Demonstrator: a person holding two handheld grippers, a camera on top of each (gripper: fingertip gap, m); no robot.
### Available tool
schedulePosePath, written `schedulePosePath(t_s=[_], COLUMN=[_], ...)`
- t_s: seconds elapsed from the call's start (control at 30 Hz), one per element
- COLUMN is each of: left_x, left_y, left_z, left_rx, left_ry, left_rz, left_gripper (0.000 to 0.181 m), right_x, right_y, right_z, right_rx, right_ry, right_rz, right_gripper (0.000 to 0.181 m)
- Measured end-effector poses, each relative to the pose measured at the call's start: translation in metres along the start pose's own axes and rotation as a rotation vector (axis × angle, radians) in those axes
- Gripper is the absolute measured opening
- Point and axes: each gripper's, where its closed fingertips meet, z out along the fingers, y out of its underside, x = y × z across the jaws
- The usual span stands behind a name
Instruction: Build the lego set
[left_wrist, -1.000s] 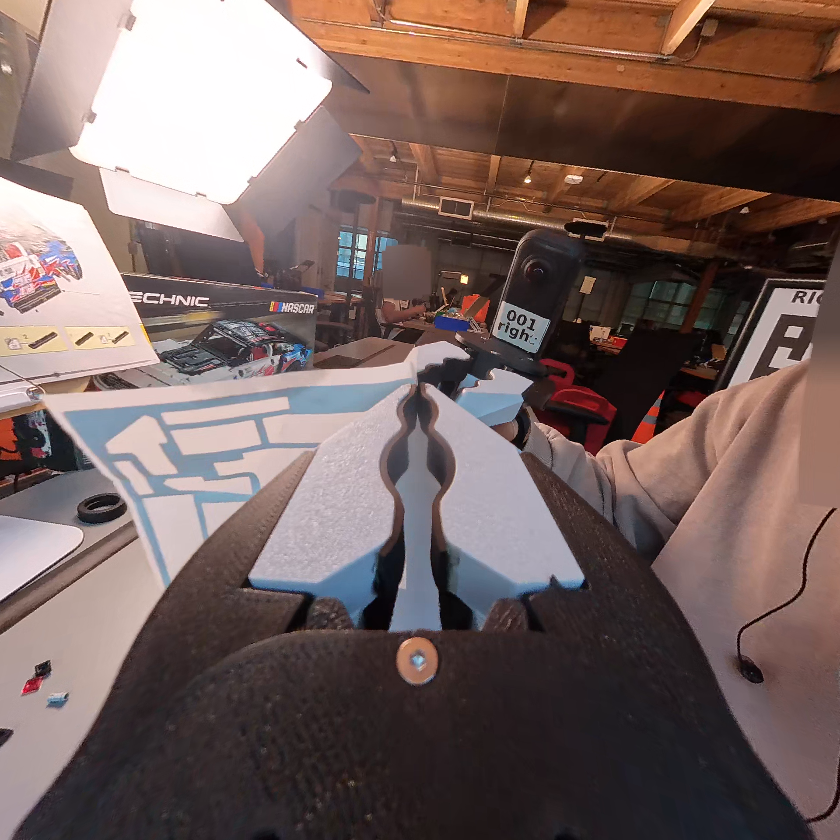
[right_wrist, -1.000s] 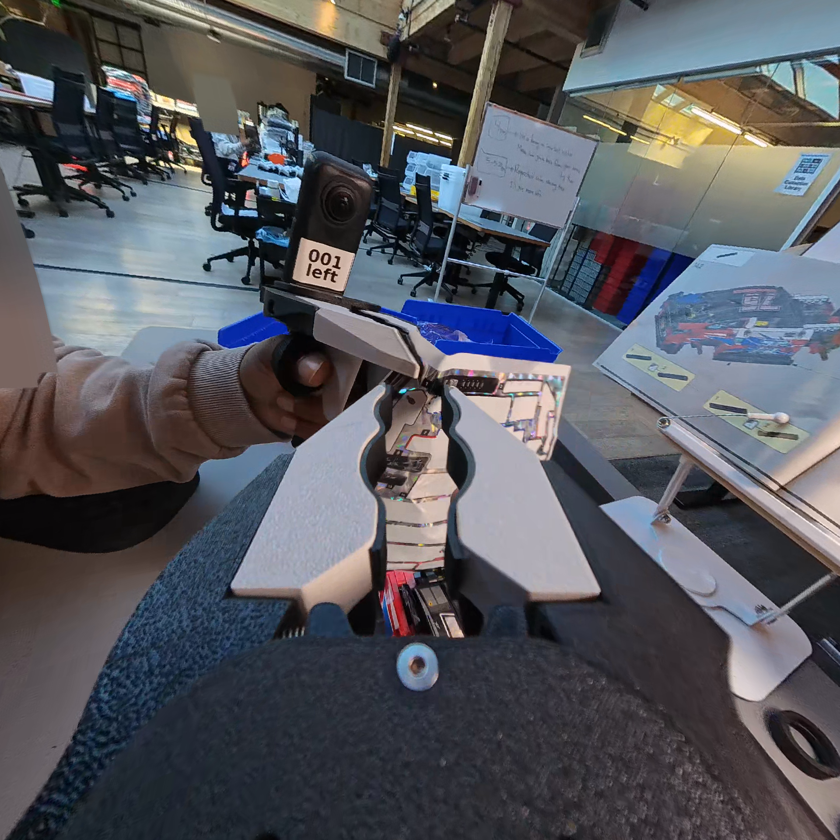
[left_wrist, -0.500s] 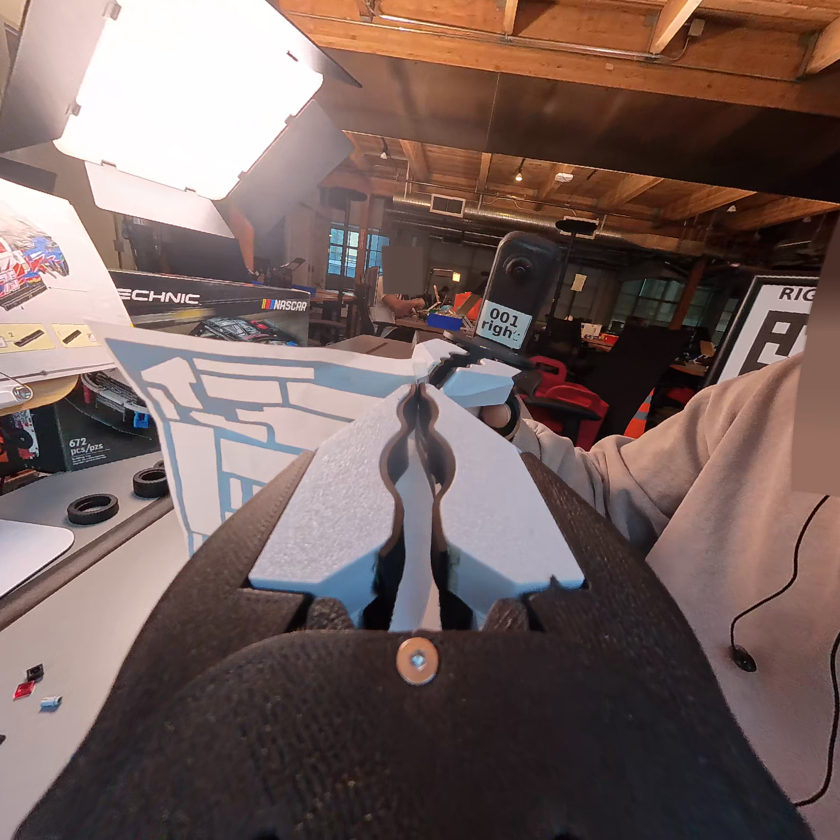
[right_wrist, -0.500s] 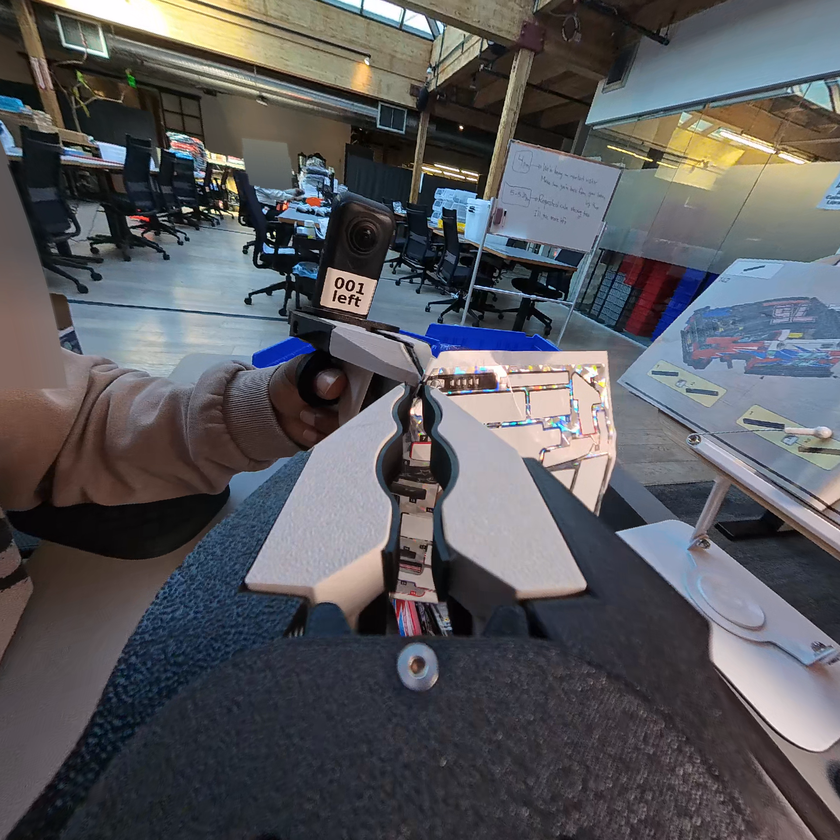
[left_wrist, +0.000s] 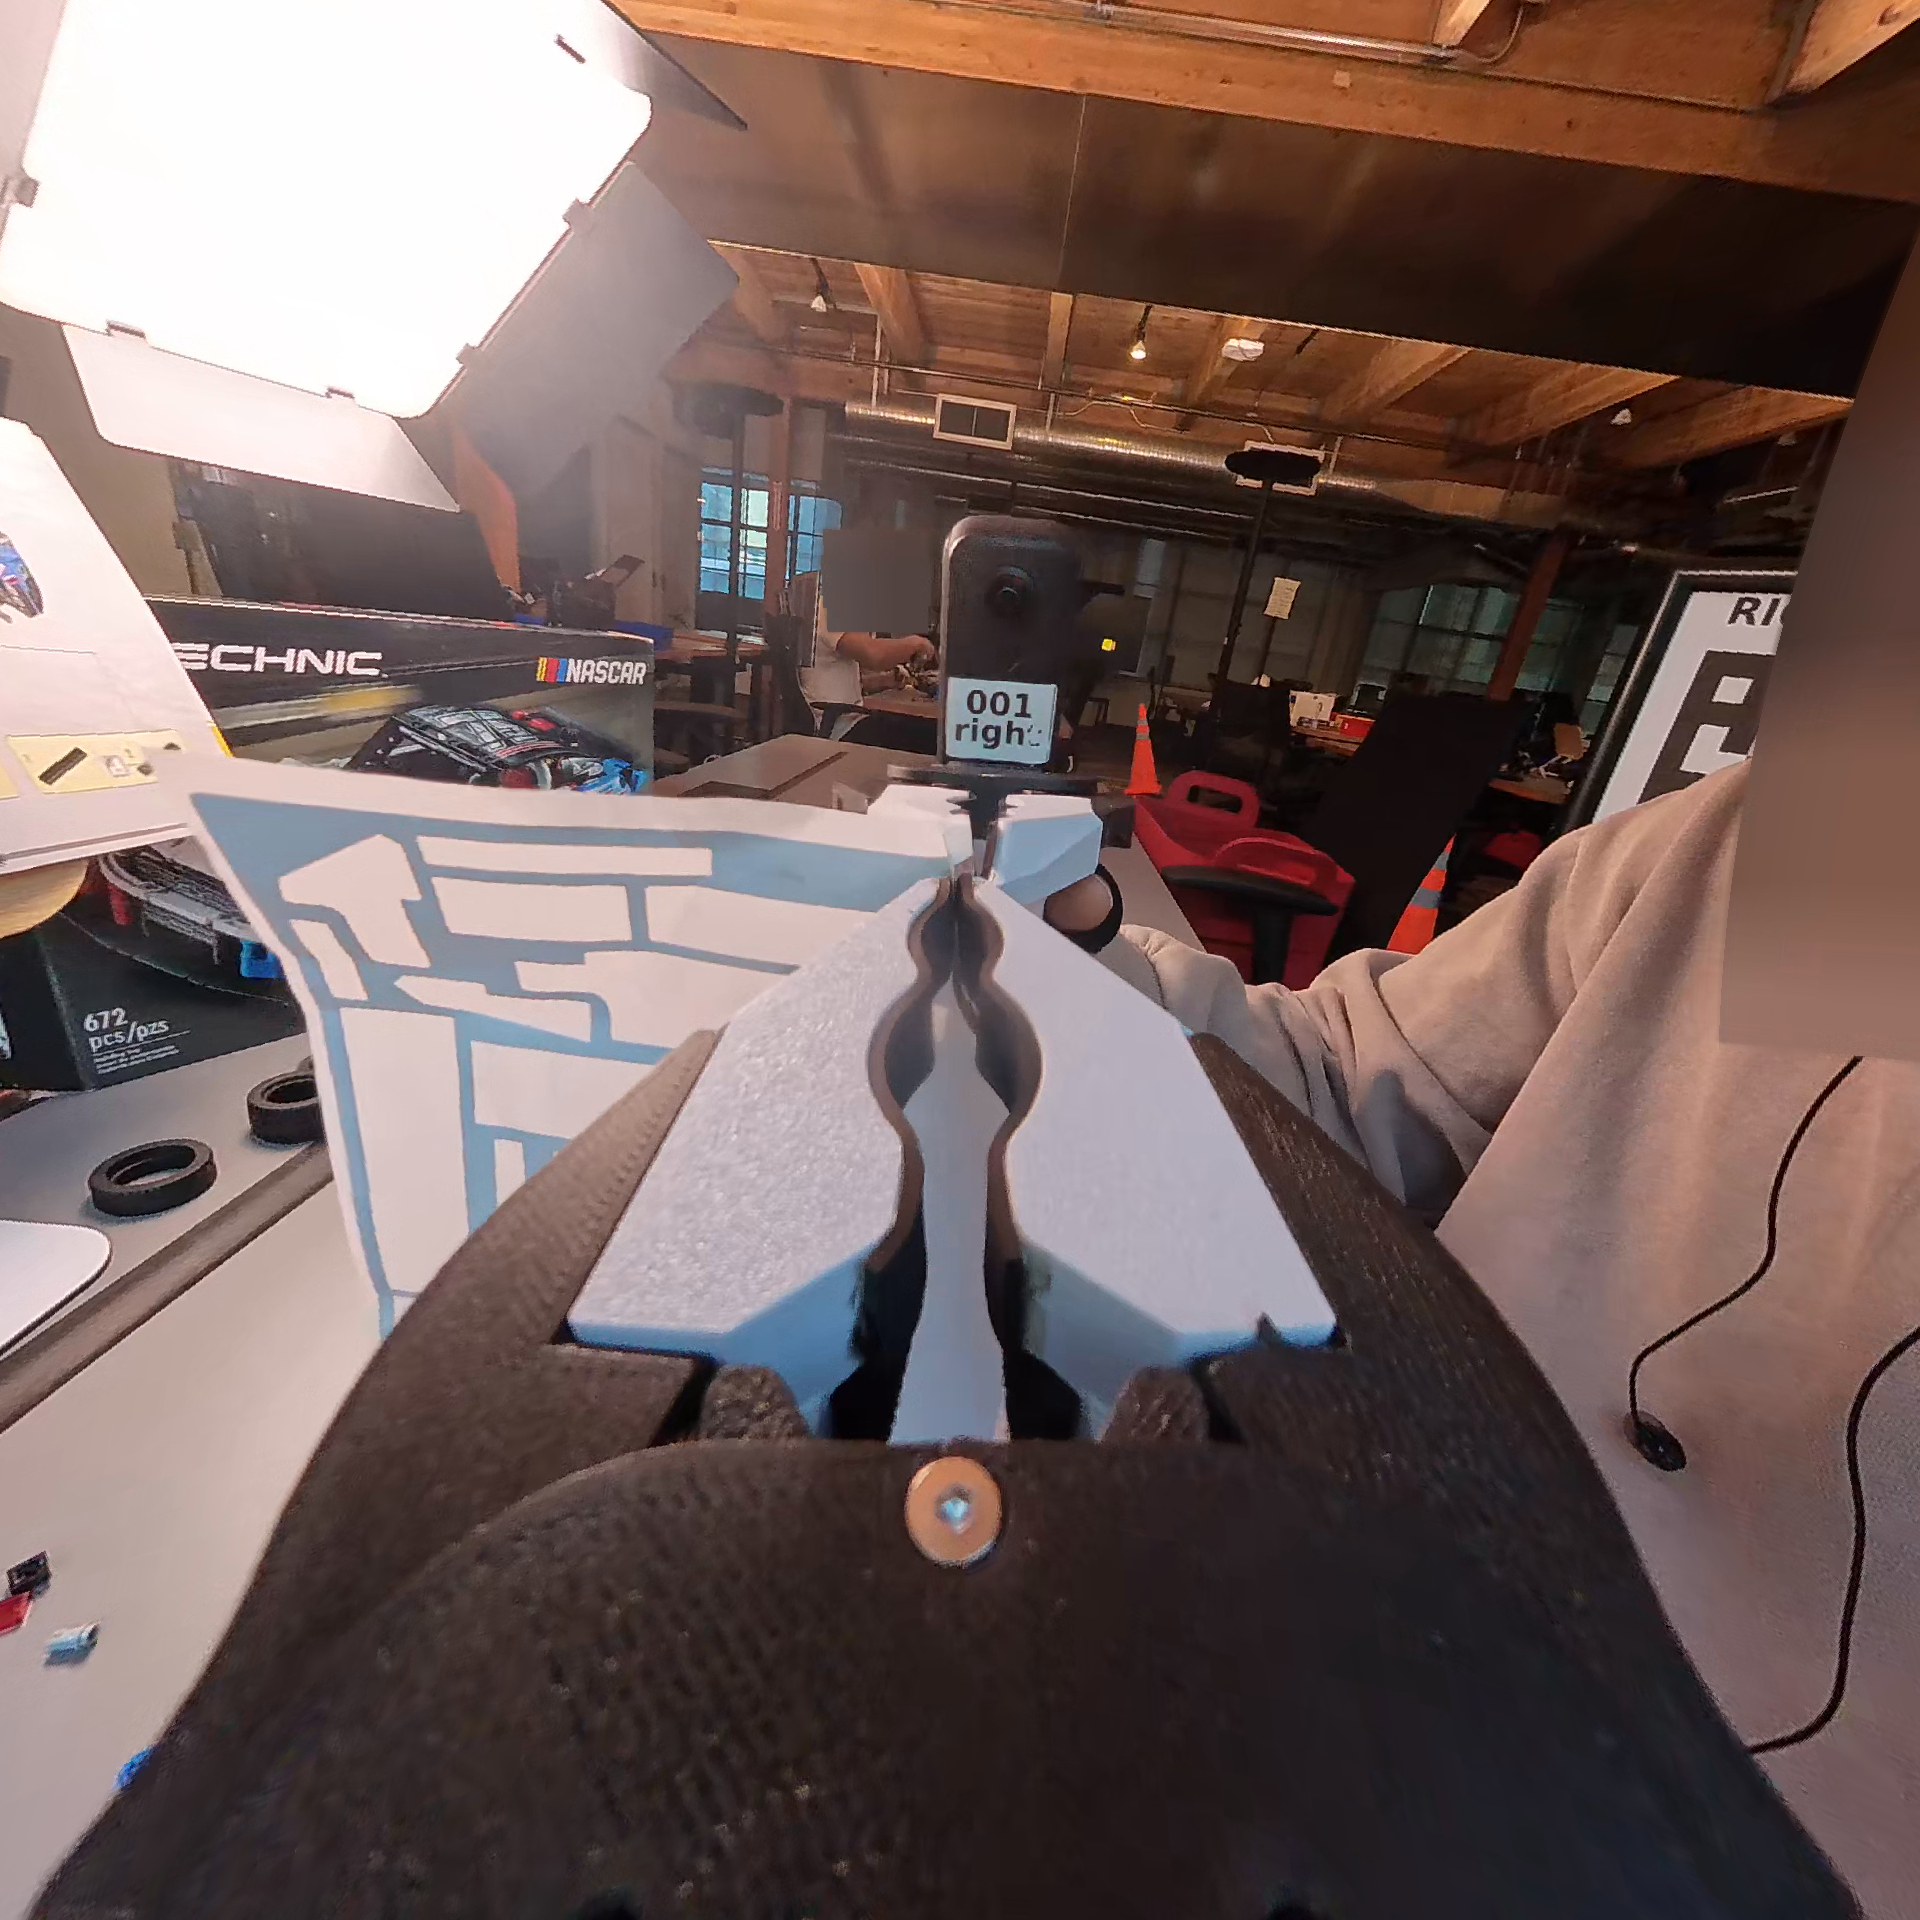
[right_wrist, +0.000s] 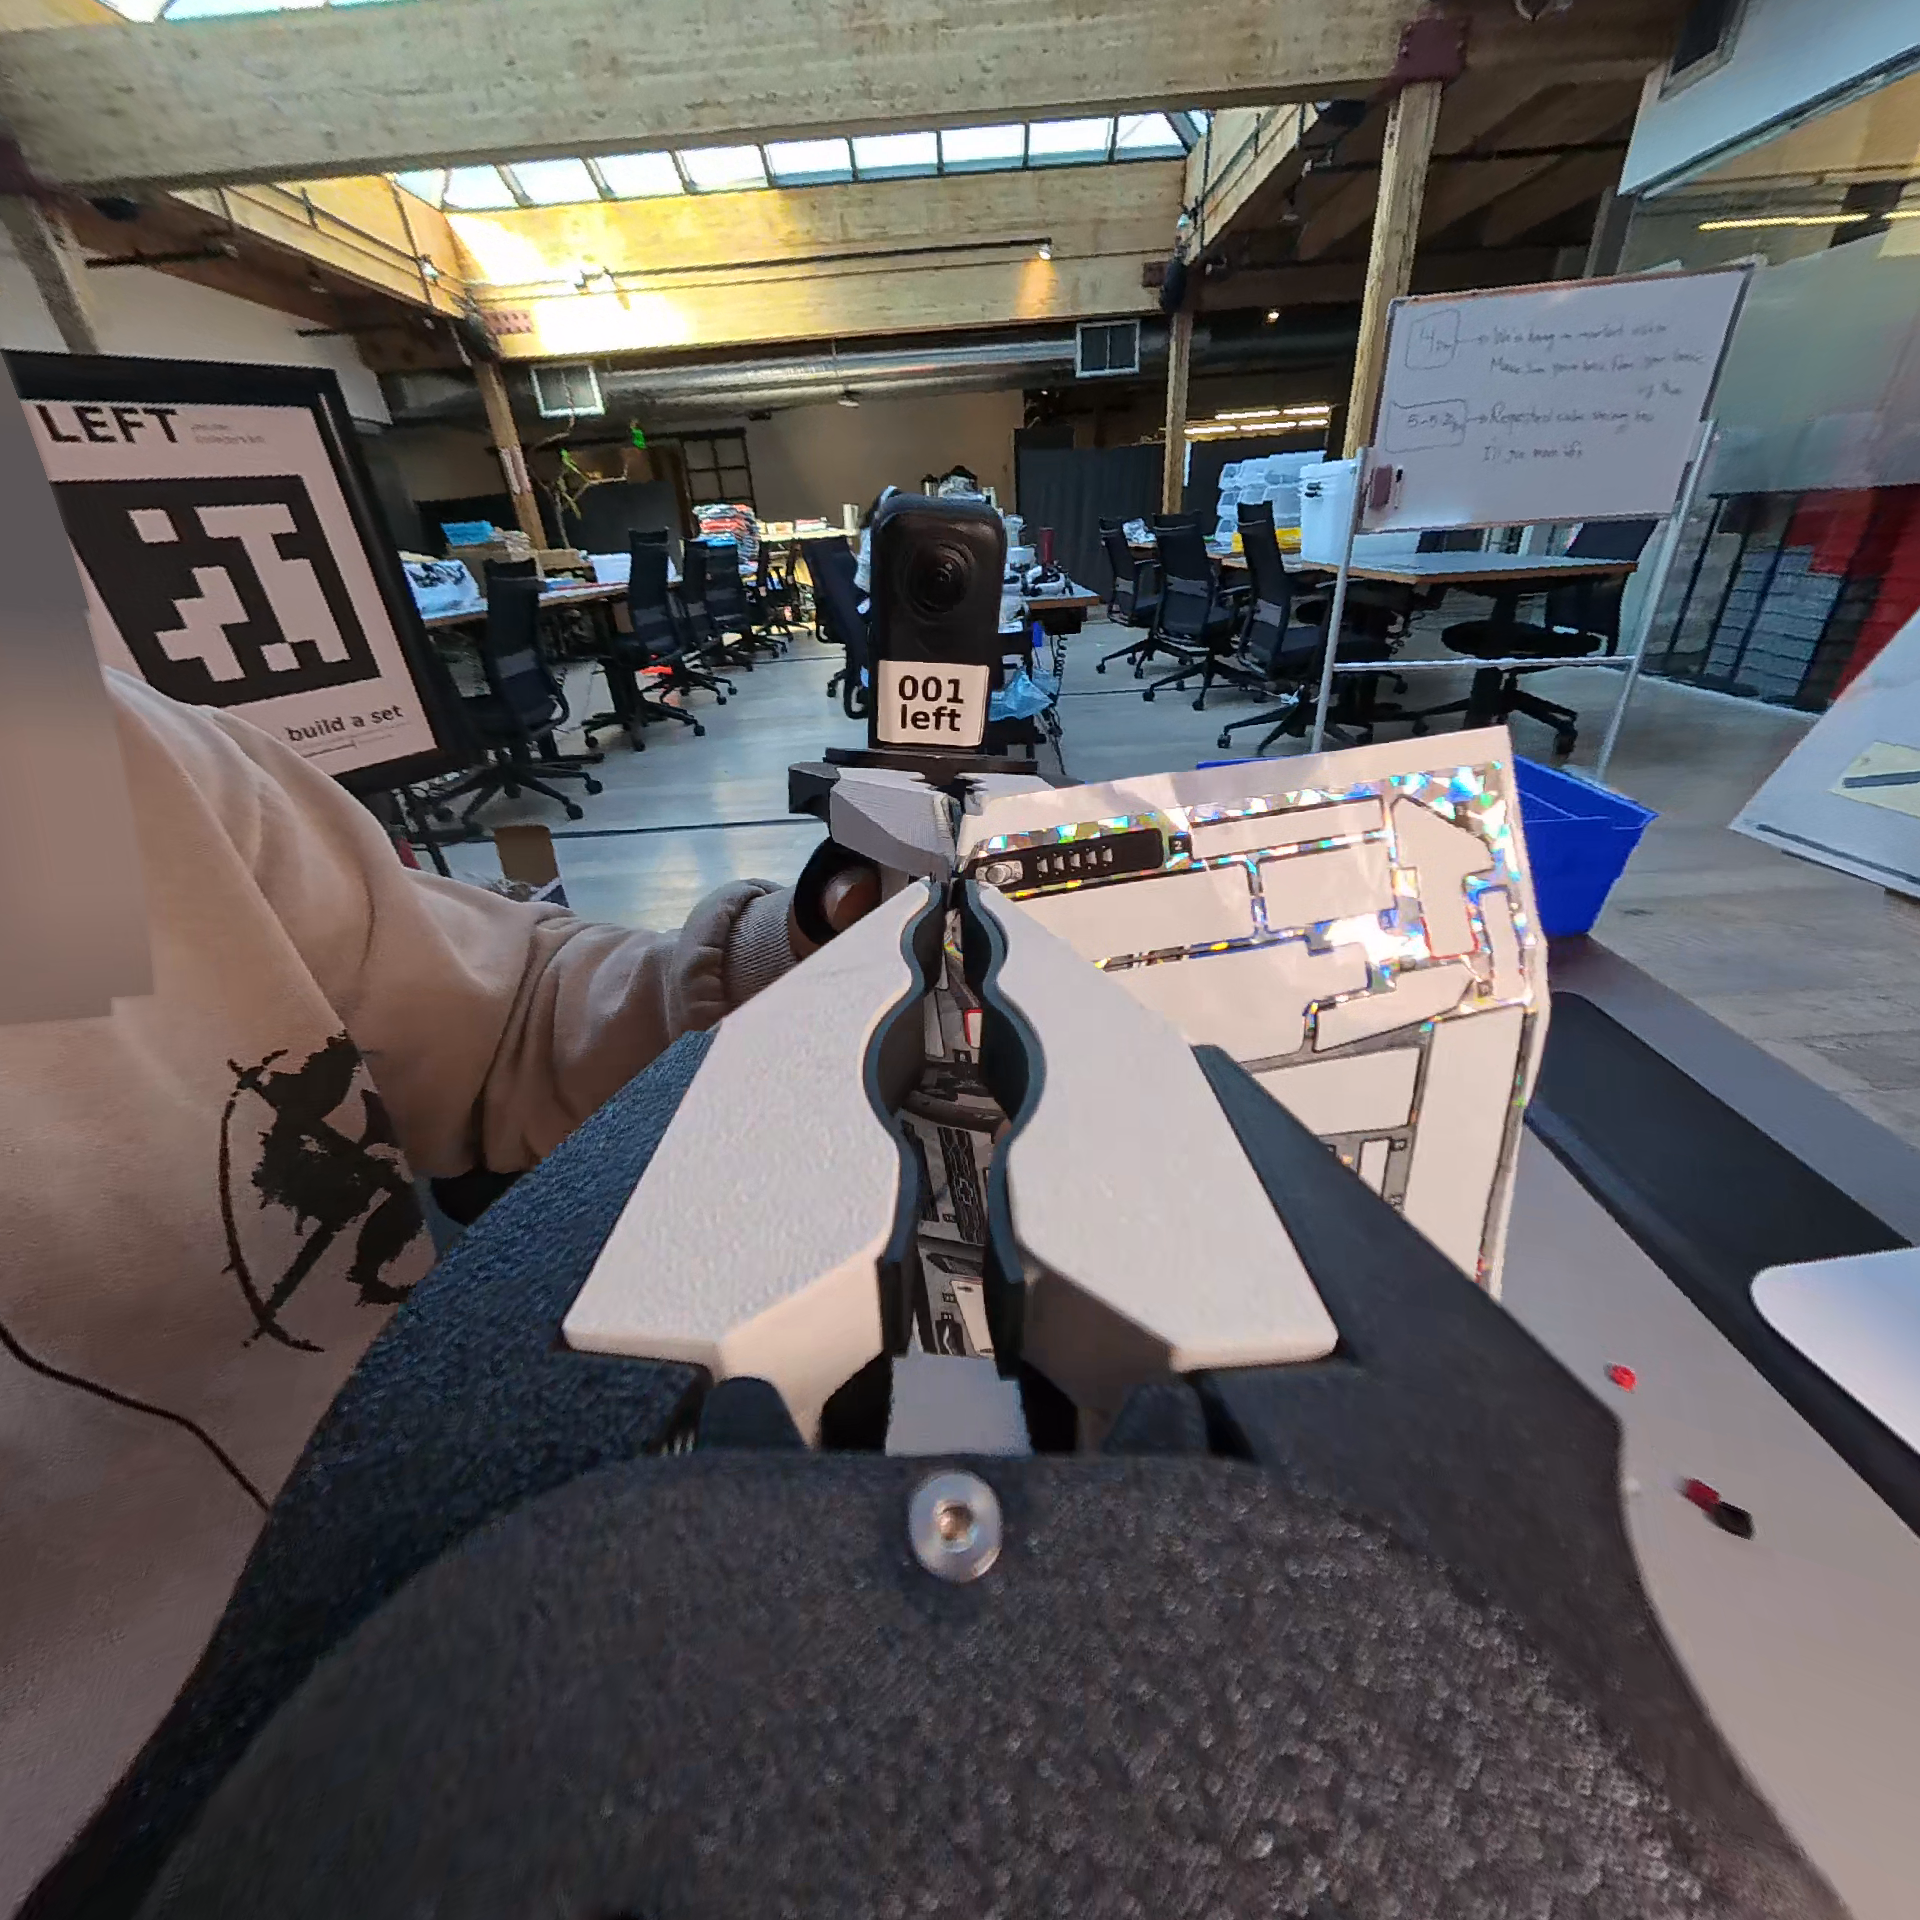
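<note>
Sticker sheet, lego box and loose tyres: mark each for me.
sticker sheet (right_wrist: 1351, 935), right wrist view, its shiny printed front.
lego box (left_wrist: 416, 675), left wrist view, its dark printed face.
loose tyres (left_wrist: 151, 1174), left wrist view, the nearest tyre's rim.

Open workshop space. Timber ceiling beams overhead, skylight strip let in daylight. Bright studio light panel was up at near left. Far side had rows of black office chairs at long desks, wood floor, whiteboard on a stand at right, glass partition behind it. Orange cone and red chairs sat far off, windows beyond.
</note>
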Motion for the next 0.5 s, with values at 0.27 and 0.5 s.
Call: schedulePosePath(t_s=[0.27,0.5], left_x=[0.016,0.022], left_y=[0.002,0.001], left_z=[0.002,0.0], left_rx=[-0.024,-0.022], left_ry=[0.093,0.141], left_rz=[-0.015,-0.042], left_gripper=[0.0,0.0], right_x=[-0.015,-0.02], right_y=[-0.001,-0.002], right_z=[-0.005,-0.009], right_rx=[0.038,0.056], right_ry=[-0.186,-0.242], right_rz=[0.165,0.194], right_gripper=[0.0,0.0])
